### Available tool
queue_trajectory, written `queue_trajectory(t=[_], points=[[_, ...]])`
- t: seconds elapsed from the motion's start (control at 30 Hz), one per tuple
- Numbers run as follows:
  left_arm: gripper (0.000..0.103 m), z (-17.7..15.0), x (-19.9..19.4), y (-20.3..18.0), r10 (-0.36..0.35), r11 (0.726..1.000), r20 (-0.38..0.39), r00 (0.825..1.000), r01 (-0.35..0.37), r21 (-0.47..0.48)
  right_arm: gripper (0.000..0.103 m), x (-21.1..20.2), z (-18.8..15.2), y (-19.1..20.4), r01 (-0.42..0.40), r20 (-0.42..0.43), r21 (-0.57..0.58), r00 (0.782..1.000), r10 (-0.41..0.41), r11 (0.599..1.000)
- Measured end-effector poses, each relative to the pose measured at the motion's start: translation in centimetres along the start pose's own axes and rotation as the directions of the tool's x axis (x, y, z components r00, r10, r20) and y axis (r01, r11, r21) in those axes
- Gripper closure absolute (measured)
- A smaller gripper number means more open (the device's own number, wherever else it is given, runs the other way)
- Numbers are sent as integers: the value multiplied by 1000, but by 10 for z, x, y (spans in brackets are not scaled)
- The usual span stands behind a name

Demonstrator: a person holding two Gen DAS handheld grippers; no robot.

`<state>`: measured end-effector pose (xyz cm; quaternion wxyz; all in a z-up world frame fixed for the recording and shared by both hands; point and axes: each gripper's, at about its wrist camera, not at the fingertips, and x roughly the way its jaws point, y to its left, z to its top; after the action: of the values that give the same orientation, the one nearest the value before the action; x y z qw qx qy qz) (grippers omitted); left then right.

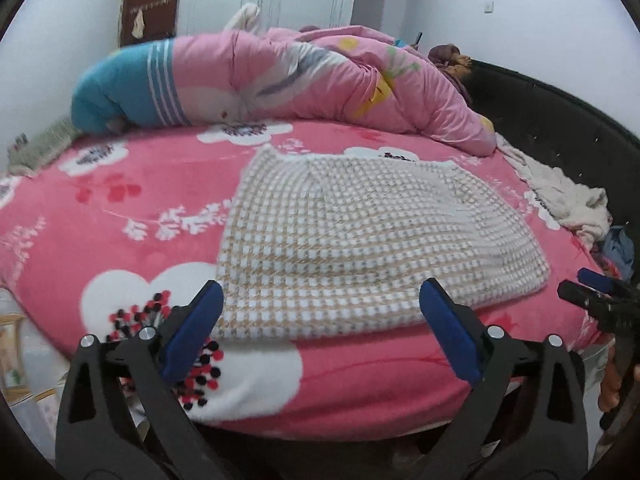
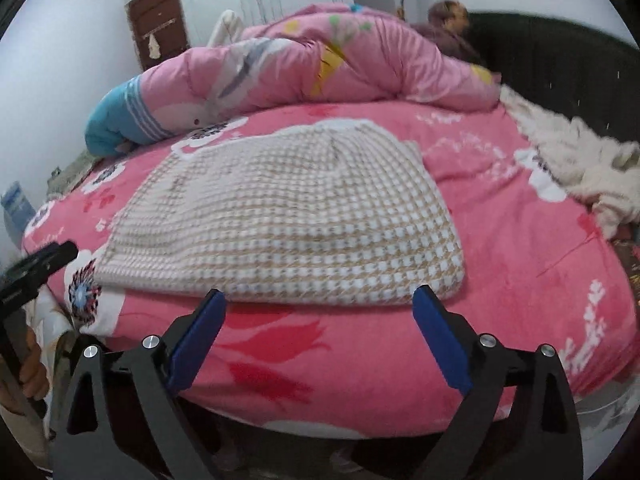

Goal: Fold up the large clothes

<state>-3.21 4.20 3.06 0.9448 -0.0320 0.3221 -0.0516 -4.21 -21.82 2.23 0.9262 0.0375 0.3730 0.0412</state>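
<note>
A beige and white houndstooth garment [image 1: 360, 240] lies folded into a flat block on the pink flowered bed cover [image 1: 100, 216]. My left gripper [image 1: 320, 300] hangs over the garment's near edge, its blue pads spread wide and touching nothing. In the right wrist view the same garment [image 2: 288, 220] lies just beyond my right gripper [image 2: 318, 300], which is open too, with only the bed's front edge between its fingers. The right gripper [image 1: 588, 284] shows at the left view's right edge, and the left gripper's tip [image 2: 48, 260] at the right view's left edge.
A rolled pink and blue quilt [image 1: 280, 80] lies across the far side of the bed. A person [image 2: 448, 24] sits behind it by the dark headboard [image 2: 560, 72]. A crumpled cream cloth [image 2: 580, 160] lies at the right edge. A brown door [image 1: 150, 4] stands at the back.
</note>
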Motion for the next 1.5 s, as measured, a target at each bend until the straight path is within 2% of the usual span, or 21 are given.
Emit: queue_trajectory(t=[0.1,0.27,0.37,0.43,0.6,0.8,1.0,1.5], points=[[8,2,-11,-17,14,1000,5,1000,-14,13,6,-15,-1,13,23,42,-43,999,-21,999],[8,1,-28,-37,65,997,30,997,-66,34,6,-32,-2,34,111,117,-103,988,-98,988],[8,3,-24,-42,106,993,-20,994,-105,49,6,-41,-1,39,152,155,-98,978,-136,984],[8,2,-21,-45,129,990,-46,991,-126,62,6,-43,0,39,148,160,-88,978,-133,985],[8,-4,-14,-51,209,977,-60,976,-205,66,6,-33,3,39,108,97,-60,990,-102,992],[8,-13,5,-45,193,981,-158,968,-194,6,6,-9,1,37,100,-1,-45,995,-101,994],[8,-18,18,-44,193,980,-206,959,-199,-8,6,5,-4,41,95,-68,-62,993,-99,994],[8,-22,23,-44,201,978,-232,952,-209,-11,6,12,-4,42,102,-100,-71,989,-109,992]])
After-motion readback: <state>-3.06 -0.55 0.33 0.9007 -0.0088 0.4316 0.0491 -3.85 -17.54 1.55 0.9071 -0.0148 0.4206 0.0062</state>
